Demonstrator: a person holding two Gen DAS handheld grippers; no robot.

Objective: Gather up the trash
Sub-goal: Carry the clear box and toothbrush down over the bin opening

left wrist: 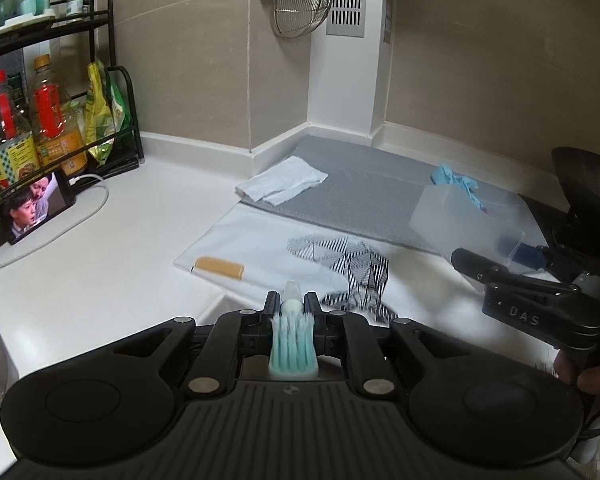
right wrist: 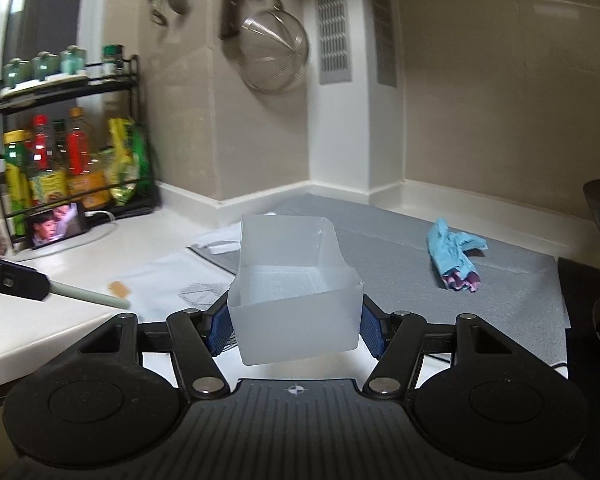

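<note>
landmark: grey mat (left wrist: 364,184) in the counter corner; all places given relative to it.
left gripper (left wrist: 292,304): clenched nearly shut on a toothbrush (left wrist: 293,350), teal bristle head toward the camera, pale handle poking out past the fingertips. It sat off the mat's near-left edge, over the white cloth (left wrist: 260,240).
right gripper (right wrist: 296,320): blue pads (right wrist: 370,330) pressed on both side walls of a translucent plastic box (right wrist: 296,276), mouth up, nothing visible inside, carried above the mat's near edge. Jaws stood mid-wide because the box is wide, not released.
box handling: looked light and thin-walled, likely flexes under squeeze; the side walls low by the base seem the stiffest place to grip. Smooth plastic, so slip is a risk if tilted.
blue wad (right wrist: 454,254): crumpled blue glove or wrapper with purple at one end, lay on the mat toward its right side. Judged soft, near weightless, compressible; pinch the bulky middle, not a loose flap.
white tissue (left wrist: 282,184): crumpled, on the mat's left edge, partly overhanging. Soft and tears easily; grab the thick fold.
brown scrap (left wrist: 220,268): flat on the white cloth, well off the mat's near-left. Thin and flat, hard to pinch; sweeping it with the brush probably suits.
patterned piece (left wrist: 356,268): black-and-white striped, on the cloth near the mat's front edge; cannot tell whether print or loose wrapper.
</note>
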